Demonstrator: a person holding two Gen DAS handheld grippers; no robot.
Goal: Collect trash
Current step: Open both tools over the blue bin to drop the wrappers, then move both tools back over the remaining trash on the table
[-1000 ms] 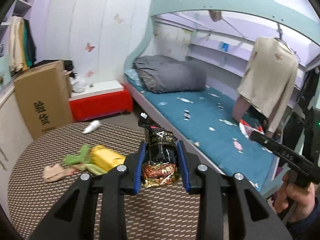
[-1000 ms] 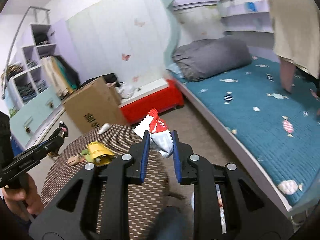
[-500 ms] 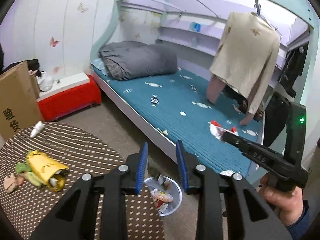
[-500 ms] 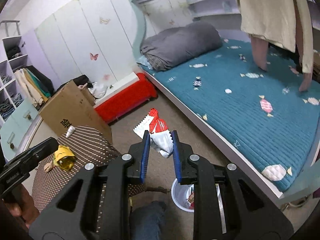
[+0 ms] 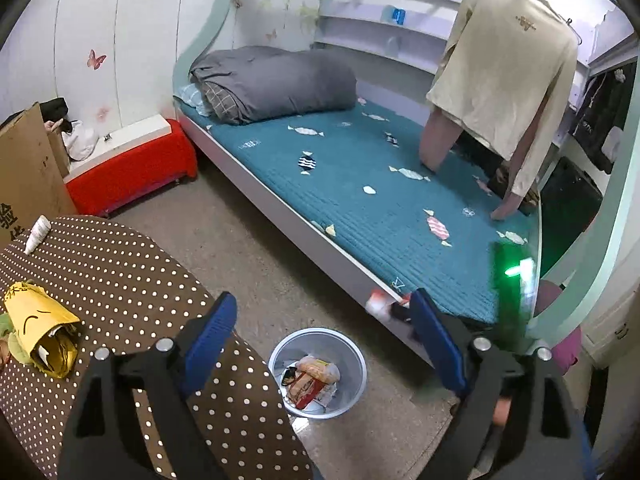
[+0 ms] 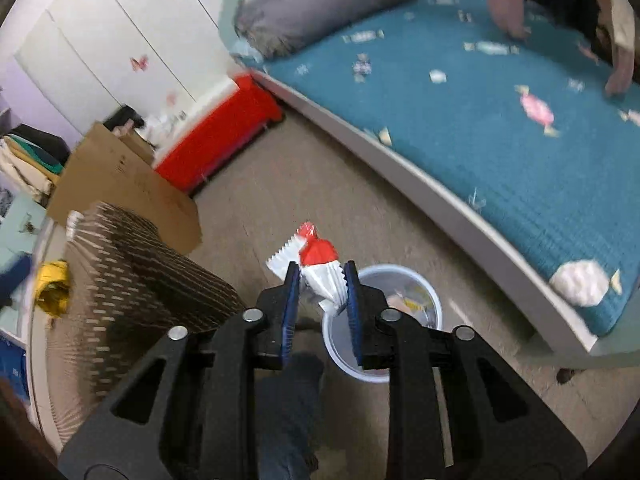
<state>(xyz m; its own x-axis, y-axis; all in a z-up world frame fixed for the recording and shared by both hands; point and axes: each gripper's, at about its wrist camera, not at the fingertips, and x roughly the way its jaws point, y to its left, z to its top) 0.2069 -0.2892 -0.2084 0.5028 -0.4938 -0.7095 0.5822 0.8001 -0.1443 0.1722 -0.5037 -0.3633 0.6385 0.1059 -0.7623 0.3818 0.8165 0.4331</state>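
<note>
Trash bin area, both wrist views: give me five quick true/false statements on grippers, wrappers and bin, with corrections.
1. The left gripper is open and holds nothing. True.
2. The right gripper is empty. False: it is shut on a red and white wrapper.
3. The bin on the floor already has wrappers in it. True.
4. The yellow wrapper lies inside the bin. False: it lies on the dotted table.
5. The red and white wrapper has been dropped into the bin. False: it sits between the right gripper's fingers, above and beside the bin rim.
</note>
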